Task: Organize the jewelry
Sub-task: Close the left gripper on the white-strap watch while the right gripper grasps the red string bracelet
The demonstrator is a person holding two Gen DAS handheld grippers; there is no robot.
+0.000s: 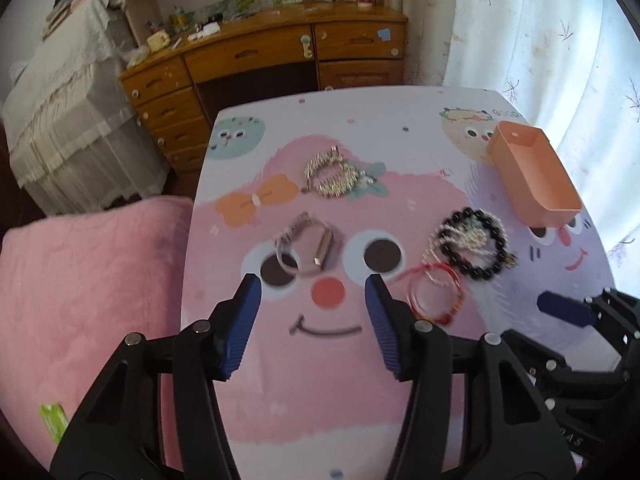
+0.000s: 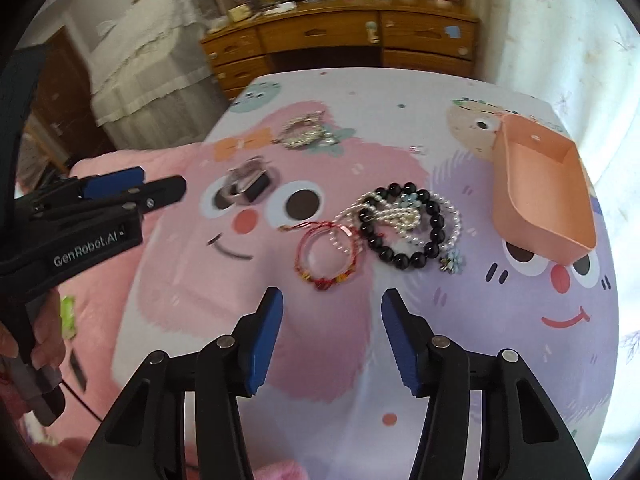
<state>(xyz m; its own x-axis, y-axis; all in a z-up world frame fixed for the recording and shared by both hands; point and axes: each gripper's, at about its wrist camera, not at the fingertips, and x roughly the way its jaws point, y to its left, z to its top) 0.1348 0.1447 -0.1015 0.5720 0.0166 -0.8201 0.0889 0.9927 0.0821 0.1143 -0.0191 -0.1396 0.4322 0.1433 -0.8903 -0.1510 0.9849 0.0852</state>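
Jewelry lies on a cartoon-printed table top (image 1: 320,360). A black bead bracelet (image 1: 486,270) (image 2: 404,258) lies tangled with pearl strands (image 2: 400,216). Beside it is a thin red string bracelet (image 1: 434,298) (image 2: 326,258). A silver bangle set (image 1: 306,246) (image 2: 246,186) lies on the left, and a glittery silver piece (image 1: 332,178) (image 2: 302,134) farther back. An empty orange box (image 1: 532,176) (image 2: 540,192) stands at the right. My left gripper (image 1: 314,284) is open above the table, short of the bangles. My right gripper (image 2: 332,298) is open just short of the red bracelet. Nothing is between either pair of jaws.
A pink cushion (image 1: 88,292) lies left of the table. A wooden desk (image 1: 260,60) with clutter stands behind, a covered bed (image 1: 60,120) at far left, white curtains (image 1: 540,32) at right. A hand (image 2: 44,344) holds the left gripper's handle.
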